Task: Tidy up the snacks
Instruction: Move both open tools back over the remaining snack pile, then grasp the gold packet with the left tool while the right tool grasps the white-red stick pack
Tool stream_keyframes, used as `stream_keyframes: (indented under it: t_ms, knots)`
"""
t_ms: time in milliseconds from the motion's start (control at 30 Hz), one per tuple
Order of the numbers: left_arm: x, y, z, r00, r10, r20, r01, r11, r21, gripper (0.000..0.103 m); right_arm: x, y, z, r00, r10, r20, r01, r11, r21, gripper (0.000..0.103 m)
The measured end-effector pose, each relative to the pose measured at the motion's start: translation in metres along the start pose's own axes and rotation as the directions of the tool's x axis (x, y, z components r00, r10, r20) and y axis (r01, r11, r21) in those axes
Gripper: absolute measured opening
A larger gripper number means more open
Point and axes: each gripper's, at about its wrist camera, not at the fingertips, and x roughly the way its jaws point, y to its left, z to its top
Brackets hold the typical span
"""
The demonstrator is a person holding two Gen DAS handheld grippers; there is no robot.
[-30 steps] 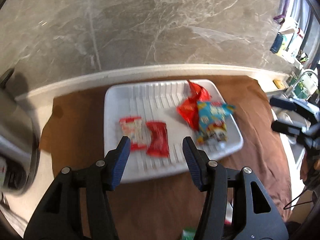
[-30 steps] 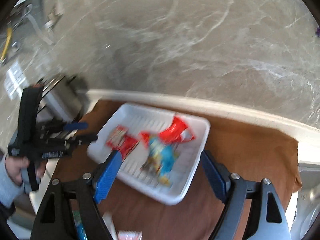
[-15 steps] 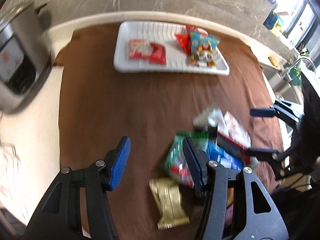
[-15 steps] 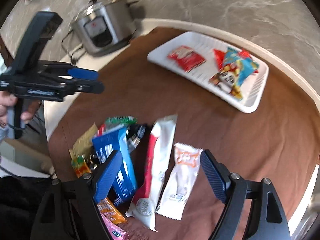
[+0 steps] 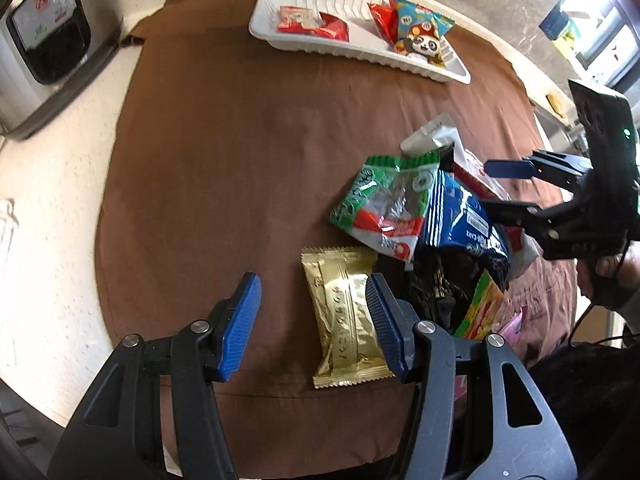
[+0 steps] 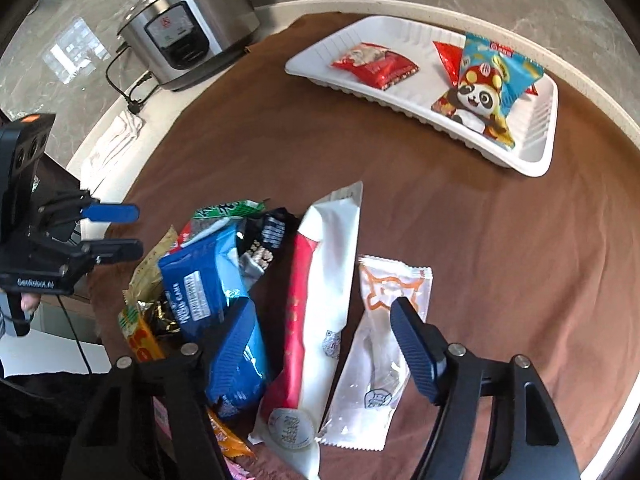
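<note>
Left gripper (image 5: 310, 320) released, jaws apart, nothing clamped; shiny gold foil snack packet (image 5: 346, 314) lies flat on brown cloth (image 5: 224, 152), just beside its right finger.

Right gripper (image 6: 324, 346) closing, jaws straddling long white-and-red wrapper (image 6: 320, 304), not pressing.

White ribbed plastic tray (image 6: 532, 156) far side, holding red packets, panda pouch (image 6: 486, 88).

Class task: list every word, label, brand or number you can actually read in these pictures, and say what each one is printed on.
"GenRobot.AI": on the black body of the left gripper, seen from the right wrist.
"CAKE": on the blue plastic snack packet.
Unreadable: other print on that packet, the gold foil wrapper, the panda-print blue bag, the steel rice cooker's panel.
</note>
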Motion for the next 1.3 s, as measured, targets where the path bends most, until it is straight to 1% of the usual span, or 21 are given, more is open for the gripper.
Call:
stream_keyframes:
  t_ms: [133, 200, 433, 733, 833, 900, 933, 1033, 1100, 1167, 1233, 1300]
  knots:
    - [0.01, -0.007, -0.005, 1.0, -0.003, -0.029, 0.004, 1.0, 0.027, 0.053, 0.003, 0.002, 0.002, 1.0, -0.018, -0.007, 0.018, 1.0, -0.018, 0.073]
    - [0.015, -0.011, -0.008, 0.999, 0.002, -0.047, 0.0, 0.999, 0.047, 0.053, 0.002, 0.003, 0.002, 1.0, -0.017, -0.004, 0.017, 1.0, -0.023, 0.071]
    - [0.027, -0.023, -0.012, 0.998, 0.021, -0.061, -0.014, 0.994, 0.104, 0.053, 0.002, 0.006, 0.002, 1.0, -0.019, -0.012, 0.019, 0.999, -0.027, 0.07]
    - [0.032, -0.026, -0.008, 0.998, 0.019, -0.061, -0.012, 0.994, 0.113, 0.055, -0.006, 0.002, 0.001, 1.0, 0.027, 0.008, -0.027, 1.0, 0.012, 0.068]
    - [0.033, -0.026, -0.007, 0.998, 0.02, -0.06, -0.013, 0.993, 0.116, 0.055, -0.008, 0.001, 0.003, 0.998, 0.057, 0.01, -0.057, 0.998, 0.036, 0.067]
    - [0.032, -0.026, -0.006, 0.998, 0.02, -0.059, -0.013, 0.993, 0.116, 0.055, -0.01, 0.0, 0.004, 0.995, 0.097, 0.017, -0.098, 0.994, 0.057, 0.066]
    - [0.032, -0.026, -0.006, 0.998, 0.021, -0.057, -0.014, 0.993, 0.117, 0.055, -0.009, -0.002, 0.005, 0.993, 0.114, 0.014, -0.115, 0.991, 0.072, 0.066]
    - [0.031, -0.025, -0.007, 0.998, 0.022, -0.055, -0.015, 0.993, 0.118, 0.056, 0.0, -0.007, 0.005, 0.991, 0.132, 0.003, -0.131, 0.985, 0.111, 0.066]
    - [0.031, -0.024, -0.008, 0.998, 0.022, -0.055, -0.015, 0.993, 0.119, 0.056, 0.003, -0.012, 0.004, 0.987, 0.163, 0.003, -0.161, 0.976, 0.148, 0.065]
    - [0.031, -0.025, -0.008, 0.998, 0.022, -0.054, -0.015, 0.993, 0.12, 0.056, 0.008, -0.014, 0.003, 0.986, 0.166, -0.011, -0.161, 0.972, 0.171, 0.065]
    - [0.032, -0.025, -0.008, 0.998, 0.022, -0.053, -0.015, 0.993, 0.119, 0.056, 0.011, -0.013, 0.001, 0.988, 0.156, -0.02, -0.15, 0.975, 0.166, 0.064]
    - [0.032, -0.025, -0.009, 0.998, 0.025, -0.049, -0.019, 0.992, 0.124, 0.057, 0.012, -0.014, 0.0, 0.989, 0.146, -0.027, -0.139, 0.975, 0.172, 0.059]
